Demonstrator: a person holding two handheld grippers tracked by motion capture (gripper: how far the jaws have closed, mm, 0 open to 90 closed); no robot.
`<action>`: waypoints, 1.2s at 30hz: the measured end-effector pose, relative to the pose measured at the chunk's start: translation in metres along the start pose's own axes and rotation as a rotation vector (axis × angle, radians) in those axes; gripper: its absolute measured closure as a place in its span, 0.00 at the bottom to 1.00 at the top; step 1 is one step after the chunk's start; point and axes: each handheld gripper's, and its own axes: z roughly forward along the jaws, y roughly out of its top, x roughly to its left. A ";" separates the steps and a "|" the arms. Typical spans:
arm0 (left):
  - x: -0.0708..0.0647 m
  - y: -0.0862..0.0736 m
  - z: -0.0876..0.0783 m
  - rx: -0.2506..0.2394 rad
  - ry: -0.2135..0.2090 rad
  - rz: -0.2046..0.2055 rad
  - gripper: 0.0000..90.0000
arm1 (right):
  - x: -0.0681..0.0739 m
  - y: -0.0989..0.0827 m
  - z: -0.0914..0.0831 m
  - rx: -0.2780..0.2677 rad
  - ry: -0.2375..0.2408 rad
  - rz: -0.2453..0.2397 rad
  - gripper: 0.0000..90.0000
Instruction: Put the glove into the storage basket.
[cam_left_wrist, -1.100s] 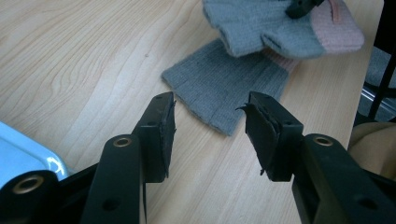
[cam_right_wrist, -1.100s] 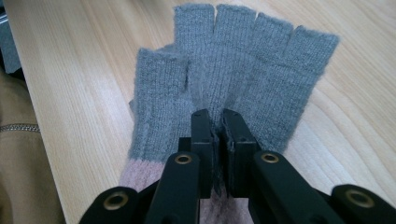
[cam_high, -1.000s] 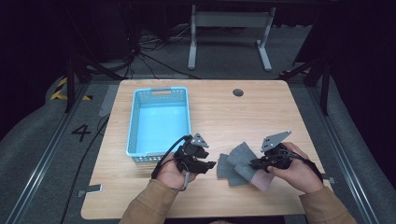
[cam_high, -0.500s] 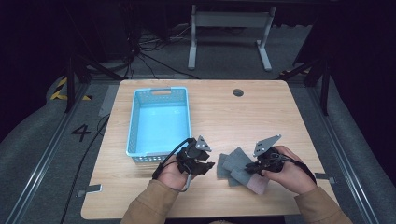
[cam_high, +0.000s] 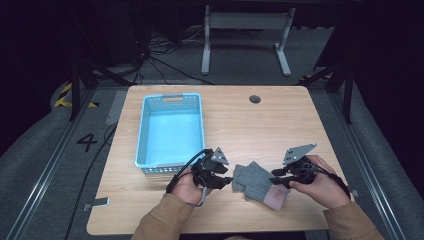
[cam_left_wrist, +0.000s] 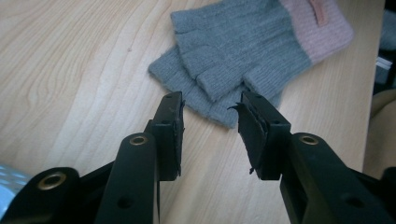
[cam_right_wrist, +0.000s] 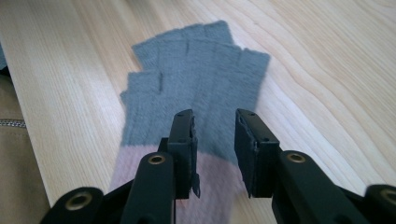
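Two grey fingerless gloves (cam_high: 252, 182) with a pink cuff (cam_high: 276, 199) lie stacked on the wooden table (cam_high: 280, 125), near its front edge. My left gripper (cam_high: 229, 181) is at their left side; in the left gripper view (cam_left_wrist: 210, 105) its jaws have just been opening and stand apart over the edge of the lower glove (cam_left_wrist: 243, 42), pressing nothing. My right gripper (cam_high: 276, 176) is over the cuff end. Its jaws (cam_right_wrist: 215, 121) have just been opening too, and the glove (cam_right_wrist: 196, 70) lies flat beneath them, untouched by the pads.
A light blue plastic basket (cam_high: 142, 135) stands left of centre, just beyond my left hand. A round cable hole (cam_high: 255, 99) sits near the table's far edge. Tan sleeves (cam_high: 160, 222) come in at the front edge.
The right gripper's jaws have parted and let go of the glove, which now lies flat on the other with its pink cuff showing. The left gripper stays beside the gloves.
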 end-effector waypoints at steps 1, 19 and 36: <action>0.000 0.001 0.000 0.012 0.002 0.012 0.68 | -0.001 -0.002 -0.003 -0.005 -0.009 0.008 0.76; -0.002 0.003 0.010 0.052 -0.037 -0.025 0.64 | -0.018 -0.030 -0.018 0.075 -0.020 0.070 0.71; -0.001 0.007 0.031 0.123 -0.056 0.006 0.71 | -0.018 -0.047 -0.018 0.170 0.023 0.091 0.69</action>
